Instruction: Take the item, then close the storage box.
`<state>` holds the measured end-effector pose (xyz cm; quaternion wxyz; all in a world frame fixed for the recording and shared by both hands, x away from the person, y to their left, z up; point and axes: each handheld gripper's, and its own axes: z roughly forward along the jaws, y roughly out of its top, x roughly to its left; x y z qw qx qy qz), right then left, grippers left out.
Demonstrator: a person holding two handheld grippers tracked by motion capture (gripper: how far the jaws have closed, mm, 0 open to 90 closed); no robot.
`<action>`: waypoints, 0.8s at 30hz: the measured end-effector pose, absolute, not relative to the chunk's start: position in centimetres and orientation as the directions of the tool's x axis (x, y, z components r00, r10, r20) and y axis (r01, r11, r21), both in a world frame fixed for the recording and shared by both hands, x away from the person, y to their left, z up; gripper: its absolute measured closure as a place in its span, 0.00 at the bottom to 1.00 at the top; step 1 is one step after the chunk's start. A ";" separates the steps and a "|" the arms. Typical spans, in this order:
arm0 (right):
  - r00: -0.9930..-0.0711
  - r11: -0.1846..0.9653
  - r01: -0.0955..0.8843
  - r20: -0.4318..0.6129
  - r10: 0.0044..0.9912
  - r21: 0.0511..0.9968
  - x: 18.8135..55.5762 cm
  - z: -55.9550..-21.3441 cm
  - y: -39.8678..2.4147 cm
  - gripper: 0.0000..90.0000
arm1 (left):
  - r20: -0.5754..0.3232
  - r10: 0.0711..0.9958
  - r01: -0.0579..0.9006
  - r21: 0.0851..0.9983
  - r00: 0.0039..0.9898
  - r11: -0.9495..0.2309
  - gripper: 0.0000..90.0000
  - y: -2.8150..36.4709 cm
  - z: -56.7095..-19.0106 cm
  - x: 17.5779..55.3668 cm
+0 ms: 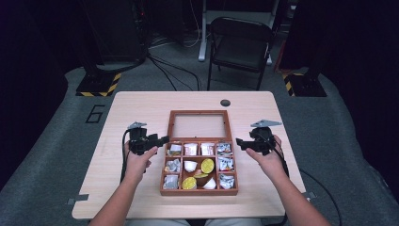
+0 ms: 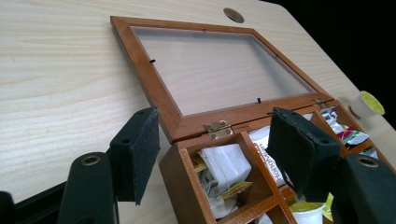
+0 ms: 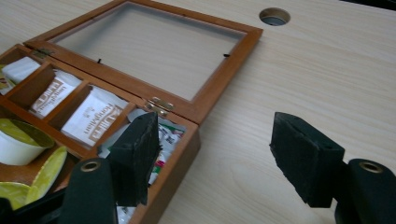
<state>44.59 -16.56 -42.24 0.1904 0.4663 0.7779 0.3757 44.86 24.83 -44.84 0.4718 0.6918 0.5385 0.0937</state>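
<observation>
A wooden box (image 1: 199, 190) sits mid-desk (image 1: 141, 106) with its glass lid (image 1: 199, 126) thrown flat back, flanked by a person's two hand-held grippers. The left gripper (image 1: 162, 140) hovers at the box's back left corner, jaws spread with nothing pinched; in the left gripper view (image 2: 215, 154) that corner and its brass hinge (image 2: 218, 129) lie between the pads, one pad outside the wall, the other over the compartments, neither pressing on the wood. The right gripper (image 1: 241, 142) hangs off the back right corner, jaws likewise spread and empty; its own view (image 3: 224, 154) puts one pad over the corner compartment and the other above bare desk. The high view lays out the twelve compartments, with sachets (image 1: 191, 149) along the back and sides and yellow-lidded cups (image 1: 207, 165) in the middle. The left gripper view alone catches a stray cup (image 2: 369, 103) on the desk beyond the box. The right gripper view brings out the printed sachets (image 3: 91, 119) and the cable hole (image 3: 274, 16).
</observation>
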 end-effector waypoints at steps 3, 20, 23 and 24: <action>-0.507 0.295 0.571 0.047 0.861 0.766 44.8 -41.8 -15.5 0.36 | -0.361 0.841 0.654 0.756 0.404 0.011 0.38 24.7 -44.6 45.1; -0.534 0.296 0.569 0.070 0.843 0.767 47.8 -40.5 -11.1 0.37 | -0.354 0.849 0.654 0.756 0.392 0.013 0.38 23.8 -43.3 47.4; -0.522 0.279 0.583 0.089 0.848 0.763 48.6 -40.5 -11.0 0.36 | -0.348 0.850 0.660 0.751 0.395 0.000 0.37 23.7 -43.2 48.1; -0.522 0.279 0.583 0.089 0.848 0.763 48.6 -40.5 -11.0 0.36 | -0.348 0.850 0.660 0.751 0.395 0.000 0.37 23.7 -43.2 48.1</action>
